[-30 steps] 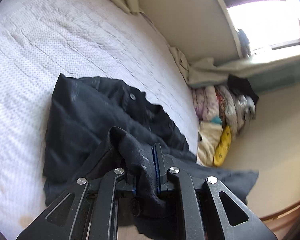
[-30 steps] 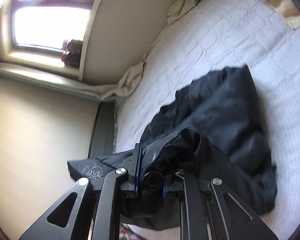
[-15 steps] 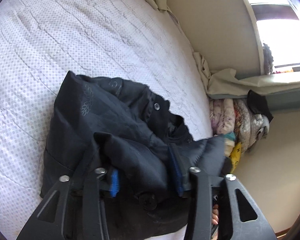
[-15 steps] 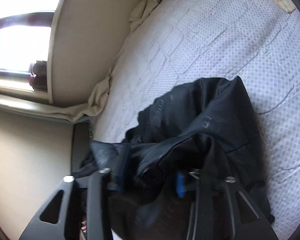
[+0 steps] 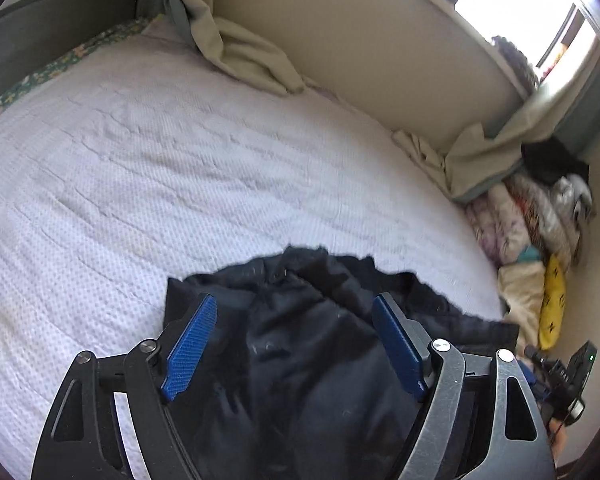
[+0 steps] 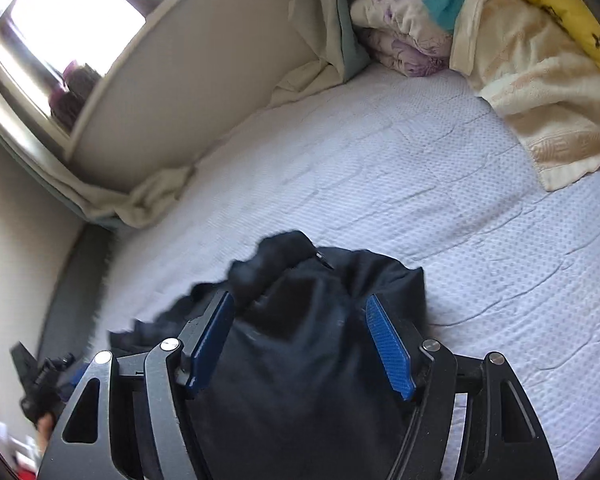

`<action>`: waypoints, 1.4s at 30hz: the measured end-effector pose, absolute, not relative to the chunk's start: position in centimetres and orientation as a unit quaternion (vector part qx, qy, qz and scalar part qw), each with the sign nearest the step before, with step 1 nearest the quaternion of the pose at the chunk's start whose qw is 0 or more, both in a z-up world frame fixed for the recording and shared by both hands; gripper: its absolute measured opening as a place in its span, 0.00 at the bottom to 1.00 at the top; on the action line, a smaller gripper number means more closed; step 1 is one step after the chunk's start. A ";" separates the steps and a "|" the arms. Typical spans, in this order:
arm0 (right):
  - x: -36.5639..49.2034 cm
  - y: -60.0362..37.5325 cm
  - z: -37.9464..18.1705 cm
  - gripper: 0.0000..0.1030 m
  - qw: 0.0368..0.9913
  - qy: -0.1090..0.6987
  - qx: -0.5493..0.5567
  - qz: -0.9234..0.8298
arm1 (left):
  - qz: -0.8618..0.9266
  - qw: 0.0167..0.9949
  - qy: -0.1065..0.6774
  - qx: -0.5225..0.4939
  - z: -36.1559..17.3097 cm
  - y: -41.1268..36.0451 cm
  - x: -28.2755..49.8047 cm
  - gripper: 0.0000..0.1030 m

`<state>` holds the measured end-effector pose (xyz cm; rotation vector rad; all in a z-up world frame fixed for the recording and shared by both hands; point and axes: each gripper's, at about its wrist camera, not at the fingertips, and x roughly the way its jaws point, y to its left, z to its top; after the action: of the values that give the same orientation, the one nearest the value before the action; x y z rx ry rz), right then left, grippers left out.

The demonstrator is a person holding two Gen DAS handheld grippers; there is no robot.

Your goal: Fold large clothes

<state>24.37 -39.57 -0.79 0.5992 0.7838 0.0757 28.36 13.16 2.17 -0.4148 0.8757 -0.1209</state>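
A black garment [image 5: 308,344] lies bunched on the white quilted bed [image 5: 180,168] near its front edge; it also shows in the right wrist view [image 6: 312,344]. My left gripper [image 5: 294,308] is open, its blue pads [image 5: 190,344] spread wide over the garment and not pinching it. My right gripper [image 6: 300,308] is open too, with its blue pads [image 6: 390,348] either side of the cloth heap. The other gripper's body shows at the edge of each view, at the right in the left wrist view [image 5: 560,376] and at the left in the right wrist view [image 6: 40,380].
A stack of folded blankets and towels [image 5: 540,224] sits at the bed's right end by the wall, also in the right wrist view [image 6: 480,20]. Beige sheet folds [image 5: 252,60] lie along the far wall. A window [image 5: 520,8] is above.
Both grippers were shut on the black garment a second ago; they opened and let it drop onto the bed, and both have tilted up and drawn back from the heap.
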 end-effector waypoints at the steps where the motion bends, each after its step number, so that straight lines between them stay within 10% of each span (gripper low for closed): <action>1: 24.5 -39.4 -1.1 0.66 0.879 0.383 0.282 0.034 | -0.057 0.880 0.432 -0.190 1.5 12.8 28.6 0.81; 4: 24.9 -38.5 -2.0 0.59 0.882 0.397 0.254 0.020 | -0.041 0.874 0.455 -0.163 -0.5 12.3 29.4 0.76; 6: 25.3 -37.9 -2.7 0.42 0.881 0.410 0.236 0.016 | -0.046 0.867 0.469 -0.161 -1.6 12.4 29.8 0.37; 9: 26.0 -37.3 -4.0 0.21 0.881 0.426 0.207 -0.018 | -0.038 0.859 0.485 -0.157 -3.1 12.6 30.0 0.22; 23: 26.9 -37.0 -9.5 0.17 0.873 0.448 0.178 -0.073 | -0.001 0.860 0.487 -0.149 -8.1 13.3 29.3 0.38; 26: 26.5 -37.9 -8.0 0.25 0.863 0.458 0.205 -0.066 | 0.015 0.856 0.495 -0.150 -6.7 13.5 28.9 0.55; 28: 25.8 -38.4 -6.0 0.52 0.863 0.451 0.213 -0.076 | 0.047 0.863 0.486 -0.134 -4.7 13.6 28.0 0.70; 35: 20.7 -33.6 3.4 0.56 0.941 0.322 0.037 -0.094 | 0.012 0.921 0.385 -0.060 2.0 9.1 23.9 0.75; 42: 21.8 -29.2 -1.1 0.50 0.913 0.407 -0.029 -0.022 | -0.005 0.883 0.469 0.006 -3.0 5.4 25.3 0.76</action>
<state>21.84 -29.23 -1.10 -0.0601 0.8389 -0.0448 25.26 5.38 -2.96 0.0117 0.9765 -0.0101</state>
